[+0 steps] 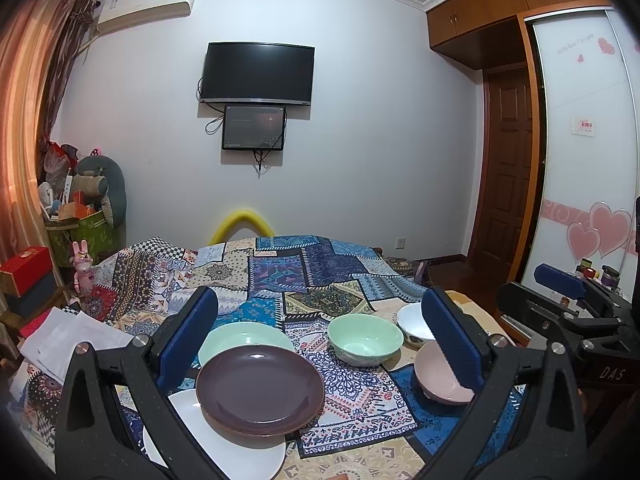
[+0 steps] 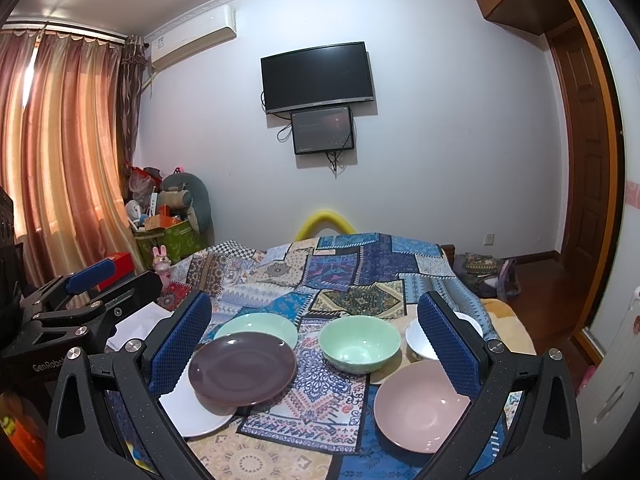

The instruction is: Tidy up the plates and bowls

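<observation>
On the patchwork cloth a purple plate (image 1: 260, 392) (image 2: 242, 368) overlaps a white plate (image 1: 224, 444) (image 2: 196, 412) in front and a pale green plate (image 1: 244, 336) (image 2: 260, 326) behind. A green bowl (image 1: 365, 338) (image 2: 360, 342), a white bowl (image 1: 412, 322) (image 2: 418, 340) and a pink bowl (image 1: 440, 376) (image 2: 420, 406) stand to the right. My left gripper (image 1: 320, 340) is open above the plates. My right gripper (image 2: 316, 344) is open above the bowls. Both are empty.
The patchwork cloth (image 1: 304, 272) covers the table. White papers (image 1: 68, 340) lie at the left edge. A green bin of toys (image 2: 168, 236) stands by the curtain. A wardrobe (image 1: 580, 152) and a door (image 1: 508, 160) are to the right.
</observation>
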A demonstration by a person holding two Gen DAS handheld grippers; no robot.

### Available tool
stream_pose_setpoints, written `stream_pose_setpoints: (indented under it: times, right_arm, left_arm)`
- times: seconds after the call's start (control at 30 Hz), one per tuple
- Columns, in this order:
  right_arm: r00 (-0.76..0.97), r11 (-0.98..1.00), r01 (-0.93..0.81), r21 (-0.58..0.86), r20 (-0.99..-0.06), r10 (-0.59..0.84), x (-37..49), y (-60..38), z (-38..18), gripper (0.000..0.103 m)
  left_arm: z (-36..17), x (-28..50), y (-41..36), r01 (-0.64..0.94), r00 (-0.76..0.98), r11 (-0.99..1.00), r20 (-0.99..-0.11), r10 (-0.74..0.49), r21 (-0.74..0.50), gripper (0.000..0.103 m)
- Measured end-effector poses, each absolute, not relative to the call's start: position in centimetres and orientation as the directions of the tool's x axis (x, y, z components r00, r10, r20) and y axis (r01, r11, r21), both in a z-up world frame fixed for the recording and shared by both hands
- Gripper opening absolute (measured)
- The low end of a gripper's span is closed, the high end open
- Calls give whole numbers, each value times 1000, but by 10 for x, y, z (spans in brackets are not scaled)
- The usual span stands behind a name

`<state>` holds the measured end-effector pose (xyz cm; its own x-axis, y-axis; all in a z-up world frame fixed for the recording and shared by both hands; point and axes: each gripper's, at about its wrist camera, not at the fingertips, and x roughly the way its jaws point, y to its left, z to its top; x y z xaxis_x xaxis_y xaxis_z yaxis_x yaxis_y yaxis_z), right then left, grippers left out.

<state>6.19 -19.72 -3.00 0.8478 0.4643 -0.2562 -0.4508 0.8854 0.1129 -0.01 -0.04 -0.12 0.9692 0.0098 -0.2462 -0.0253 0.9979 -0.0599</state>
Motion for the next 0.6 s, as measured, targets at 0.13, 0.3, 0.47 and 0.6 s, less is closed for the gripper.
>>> stream_pose_setpoints:
  times: [0.13, 0.3, 0.47, 0.6]
  right_arm:
    - [847, 885, -451, 114, -257, 465, 62, -197, -30, 103]
    - [847, 885, -451, 115, -258, 465, 62, -197, -30, 103]
    - [847, 885, -451, 115, -258, 464, 63, -197, -31, 103]
    - [845, 885, -451, 114, -264, 465, 65, -195, -32, 103]
  left_arm:
    - [-2, 0, 0, -25, 969, 998, -247, 9, -61, 103]
    - [-2, 0, 0, -27, 969, 998, -245, 10, -63, 103]
    - [-3, 0, 1, -27, 969, 998, -248, 10, -64, 103]
    - [-3, 1, 3, -29, 968, 997, -249, 12, -67, 103]
